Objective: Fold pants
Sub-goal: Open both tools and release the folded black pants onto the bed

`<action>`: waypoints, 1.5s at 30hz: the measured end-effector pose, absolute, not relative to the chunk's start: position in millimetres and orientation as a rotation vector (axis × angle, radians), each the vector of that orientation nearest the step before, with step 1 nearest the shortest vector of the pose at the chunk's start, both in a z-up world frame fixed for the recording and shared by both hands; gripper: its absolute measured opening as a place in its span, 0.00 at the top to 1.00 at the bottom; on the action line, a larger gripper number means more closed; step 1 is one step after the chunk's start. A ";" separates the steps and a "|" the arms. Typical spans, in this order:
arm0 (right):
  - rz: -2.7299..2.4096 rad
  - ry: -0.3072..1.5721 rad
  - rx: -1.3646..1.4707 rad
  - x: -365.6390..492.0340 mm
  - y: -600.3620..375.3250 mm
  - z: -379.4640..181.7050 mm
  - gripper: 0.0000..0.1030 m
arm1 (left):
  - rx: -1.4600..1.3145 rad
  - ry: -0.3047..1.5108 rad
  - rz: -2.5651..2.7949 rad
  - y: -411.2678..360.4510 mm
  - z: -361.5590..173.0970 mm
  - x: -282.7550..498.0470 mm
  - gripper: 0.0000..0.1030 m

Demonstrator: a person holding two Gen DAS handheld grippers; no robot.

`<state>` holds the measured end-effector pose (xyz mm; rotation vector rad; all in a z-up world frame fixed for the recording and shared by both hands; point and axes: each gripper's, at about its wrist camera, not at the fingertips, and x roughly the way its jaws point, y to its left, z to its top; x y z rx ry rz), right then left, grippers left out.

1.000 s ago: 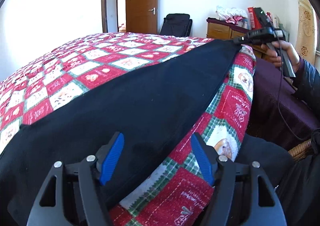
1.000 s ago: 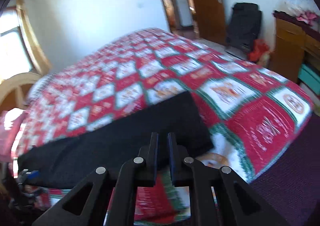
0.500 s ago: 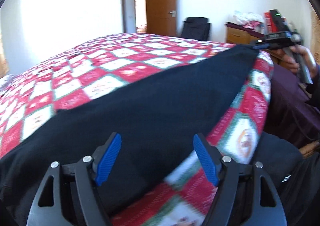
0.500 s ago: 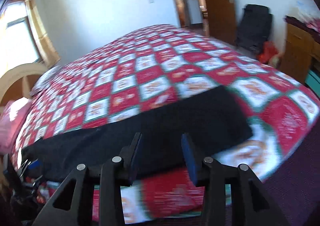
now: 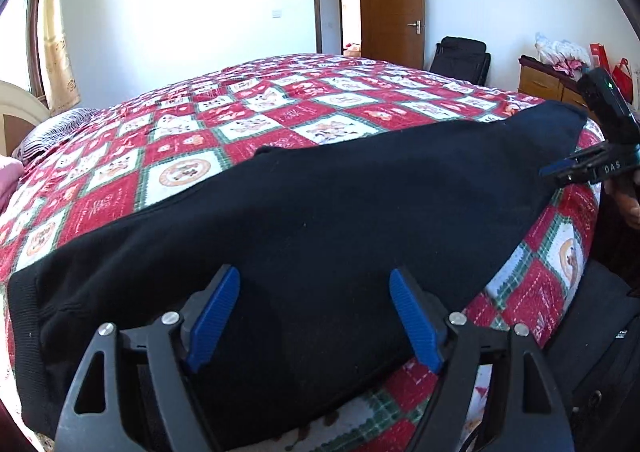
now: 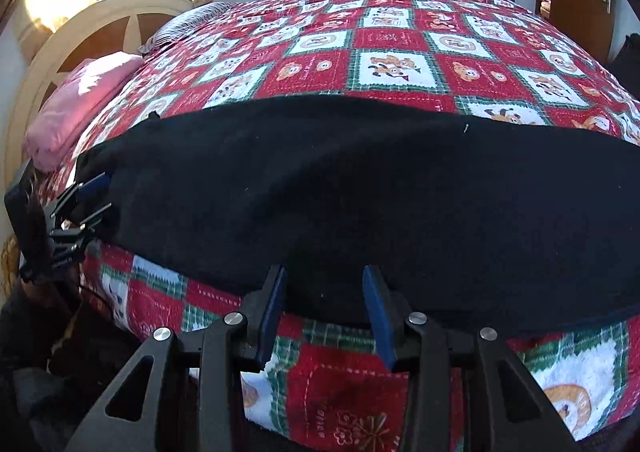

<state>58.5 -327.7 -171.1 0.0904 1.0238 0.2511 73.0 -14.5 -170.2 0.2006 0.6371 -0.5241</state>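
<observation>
pants point(image 5: 340, 219): black, soft matte knit with a faint nap and specks of lint, lying flat in one long band along the near edge of the bed point(image 5: 280, 111); a ribbed waistband point(image 5: 24, 336) at the left end in the left wrist view, narrowing to a squared leg end at the far right.

quilt point(image 6: 392, 63): cotton patchwork look, red and white squares with cartoon bear prints, green plaid borders, stitched lines; it covers the whole bed and drops over the side.

left gripper point(image 5: 316, 320): black plastic frame with silver screws, blue ribbed pads point(image 5: 414, 318); jaws spread wide and opening further, set over the waistband end of the pants, with cloth lying between them but, as far as this angle shows, not pinched.

right gripper point(image 6: 326, 312): same build, dark blue pads; jaws parted to a middling gap, at the near hem of the pants about mid-length, the cloth edge between them; the pads do not seem to press on it.

pillow point(image 6: 80, 99): pink, soft, at the head of the bed.

headboard point(image 6: 80, 35): cream, curved, with dark panels.

door point(image 5: 396, 3): brown wood, open, with a red paper cutout.

chair point(image 5: 460, 59): black, against the far wall.
</observation>
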 end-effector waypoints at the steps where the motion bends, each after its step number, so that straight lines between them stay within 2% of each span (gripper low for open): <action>1: 0.247 1.046 0.087 57.5 -327.7 -168.9 0.59 | 0.195 0.640 -0.522 -13.8 -169.5 75.3 0.21; 5: 0.229 0.978 0.074 54.4 -322.5 -150.7 0.59 | 0.176 0.629 -0.480 -7.9 -163.2 76.7 0.21; 11: 0.364 0.886 -0.019 59.1 -264.1 -142.5 0.59 | 0.144 0.659 -0.378 6.2 -166.1 86.9 0.20; 16: 0.412 0.943 -0.081 59.1 -234.6 -169.6 0.59 | 0.130 0.665 -0.365 12.3 -168.7 90.9 0.19; 20: 0.409 0.972 -0.123 55.5 -234.2 -183.4 0.59 | 0.125 0.664 -0.366 12.8 -170.8 90.6 0.15; 25: 0.418 0.991 -0.106 55.9 -238.4 -187.8 0.59 | 0.132 0.674 -0.365 10.7 -170.3 90.2 0.12; 33: 0.433 0.974 -0.074 53.8 -242.6 -181.1 0.59 | 0.135 0.672 -0.346 14.6 -165.7 90.9 0.12; 40: 0.406 0.904 -0.002 60.1 -254.4 -157.0 0.59 | 0.113 0.656 -0.240 47.8 -162.1 99.9 0.10; 45: 0.354 0.966 -0.004 69.8 -263.2 -176.7 0.59 | 0.120 0.653 -0.166 76.8 -169.6 105.7 0.05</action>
